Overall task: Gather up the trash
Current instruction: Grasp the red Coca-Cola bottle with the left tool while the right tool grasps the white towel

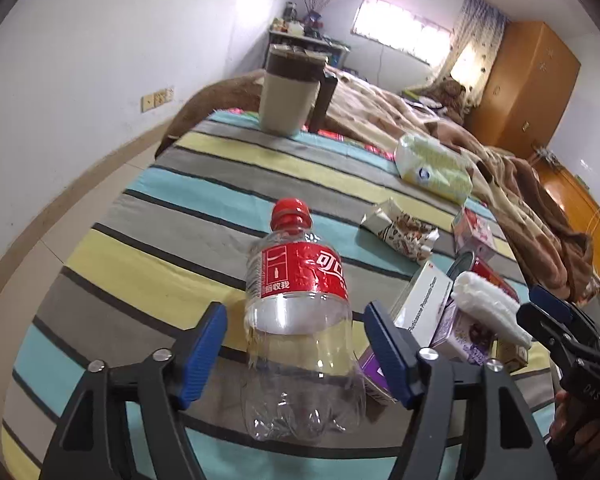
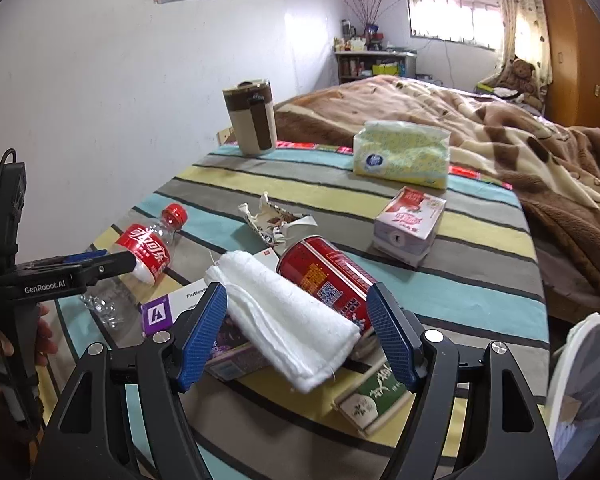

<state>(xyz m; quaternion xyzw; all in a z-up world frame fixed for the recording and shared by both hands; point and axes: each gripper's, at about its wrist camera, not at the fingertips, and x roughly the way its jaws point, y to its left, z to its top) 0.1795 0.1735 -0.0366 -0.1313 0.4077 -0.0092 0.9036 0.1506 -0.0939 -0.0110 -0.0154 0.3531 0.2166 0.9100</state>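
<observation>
The left gripper (image 1: 296, 350) has its jaws open, 1 on each side of the empty plastic bottle (image 1: 300, 312), and the blue pads do not touch it. The bottle lies on the striped cloth (image 1: 172, 216) with its red cap (image 1: 291, 213) pointing away from the gripper.

The right gripper (image 2: 298, 336) also has open jaws. Between them lies a folded white towel (image 2: 288, 312), but the pads stand apart from it. The towel rests on a heap of trash: a red can (image 2: 324, 272) on its side touching the towel, a white and purple box (image 2: 168, 308) under its left end, a darker purple box (image 2: 232, 352) below, and a green carton (image 2: 372, 400) nearest to the camera. At the right edge is a white basket (image 2: 580, 364).

Farther on the cloth are a crumpled paper wrapper (image 2: 276, 220), a pink and white carton (image 2: 410, 224) and a pack of tissues (image 2: 400, 152). A beige jug (image 2: 252, 118) with a brown band stands at the far edge. Behind is a bed with a brown blanket (image 2: 500, 128).
</observation>
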